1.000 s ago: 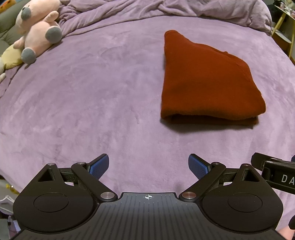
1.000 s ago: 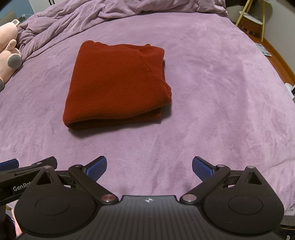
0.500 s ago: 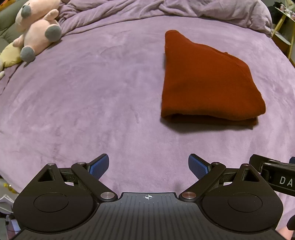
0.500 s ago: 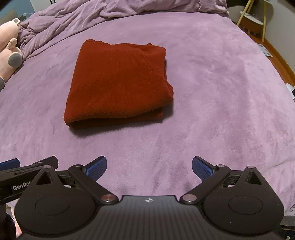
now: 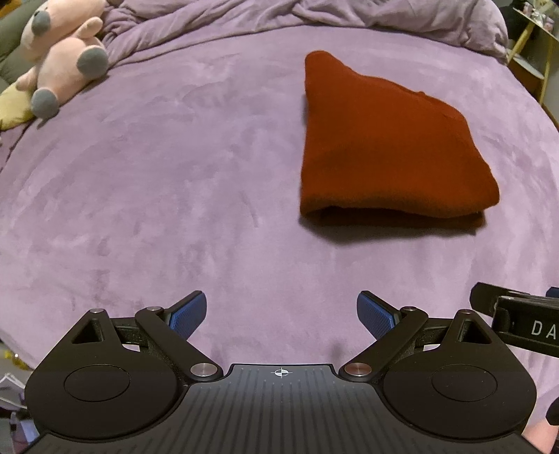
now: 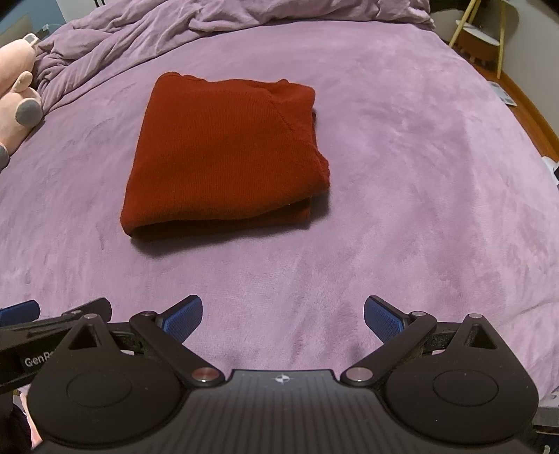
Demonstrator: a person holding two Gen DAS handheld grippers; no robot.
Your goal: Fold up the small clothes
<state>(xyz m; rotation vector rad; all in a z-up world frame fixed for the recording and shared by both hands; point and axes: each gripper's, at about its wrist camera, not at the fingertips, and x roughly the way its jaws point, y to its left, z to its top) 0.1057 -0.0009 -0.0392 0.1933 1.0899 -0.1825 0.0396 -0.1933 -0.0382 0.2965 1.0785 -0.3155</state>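
Note:
A dark red garment (image 5: pixel 387 146) lies folded into a compact, roughly square stack on the purple bedspread (image 5: pixel 157 174); it also shows in the right wrist view (image 6: pixel 227 153), left of centre. My left gripper (image 5: pixel 281 316) is open and empty, held near the bed's front edge, well short of the garment and to its left. My right gripper (image 6: pixel 283 319) is open and empty, also well short of the garment. Each gripper's body shows at the edge of the other's view.
A pink plush toy (image 5: pixel 59 59) with grey feet lies at the far left of the bed, also in the right wrist view (image 6: pixel 17 104). A rumpled purple duvet (image 6: pixel 227 21) lies along the far side. Yellow-legged furniture (image 6: pixel 482 35) stands beyond the right edge.
Both views have shifted slightly; the garment sits a little lower and nearer in the right wrist view. The garment itself has not moved and both grippers stay open.

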